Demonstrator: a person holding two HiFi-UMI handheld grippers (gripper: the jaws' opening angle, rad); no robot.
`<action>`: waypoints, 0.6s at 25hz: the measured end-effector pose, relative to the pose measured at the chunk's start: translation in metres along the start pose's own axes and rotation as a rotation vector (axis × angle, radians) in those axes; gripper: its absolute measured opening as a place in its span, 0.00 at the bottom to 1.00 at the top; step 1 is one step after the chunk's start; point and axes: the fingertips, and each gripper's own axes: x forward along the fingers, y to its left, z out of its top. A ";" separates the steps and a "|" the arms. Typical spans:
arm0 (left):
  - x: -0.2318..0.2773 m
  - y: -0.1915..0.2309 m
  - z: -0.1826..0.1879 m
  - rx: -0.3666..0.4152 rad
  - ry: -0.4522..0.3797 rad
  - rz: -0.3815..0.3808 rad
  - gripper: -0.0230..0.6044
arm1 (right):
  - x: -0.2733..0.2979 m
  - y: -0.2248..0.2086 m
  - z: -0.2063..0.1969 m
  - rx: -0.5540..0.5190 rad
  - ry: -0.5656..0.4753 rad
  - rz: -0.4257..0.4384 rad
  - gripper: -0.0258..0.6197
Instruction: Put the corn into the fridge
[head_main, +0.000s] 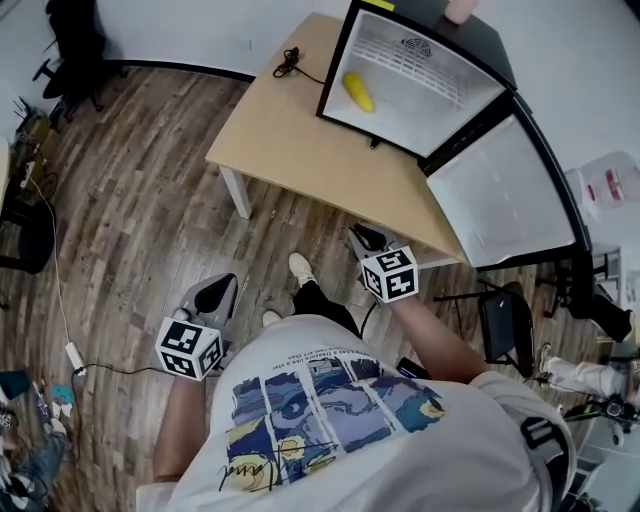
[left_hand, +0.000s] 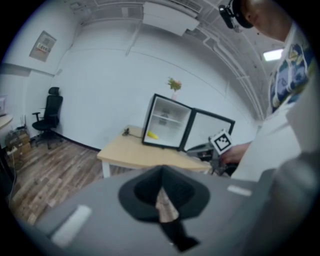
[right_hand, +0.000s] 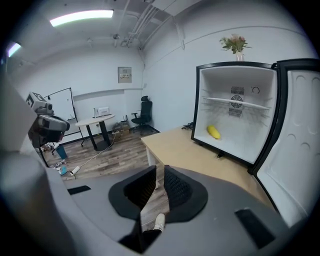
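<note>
Held low and well short of the fridge (head_main: 335, 60), my left gripper (left_hand: 161, 174) has its fingers closed together. My right gripper (right_hand: 160, 171) has them a slit apart, both empty. The corn (head_main: 358, 91), a short plain-yellow cob, lies on the open fridge's floor, left of centre. Its kernels are too small to make out.

the left gripper (head_main: 214, 293) points down, jaws together. the right gripper (head_main: 366, 240) is empty, jaws a tiny bit apart.

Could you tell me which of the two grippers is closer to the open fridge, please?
The right gripper, at the light wooden table's edge; the left gripper is farther back over the wood-plank floor.
</note>
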 end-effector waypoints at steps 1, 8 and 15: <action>0.000 -0.002 -0.001 0.004 0.001 -0.006 0.05 | -0.002 0.005 -0.001 -0.003 0.001 0.006 0.12; 0.004 -0.013 -0.005 0.013 0.017 -0.045 0.05 | -0.016 0.020 0.001 -0.007 -0.009 0.033 0.09; 0.013 -0.024 0.000 0.040 0.029 -0.088 0.05 | -0.024 0.018 -0.002 -0.006 -0.006 0.025 0.08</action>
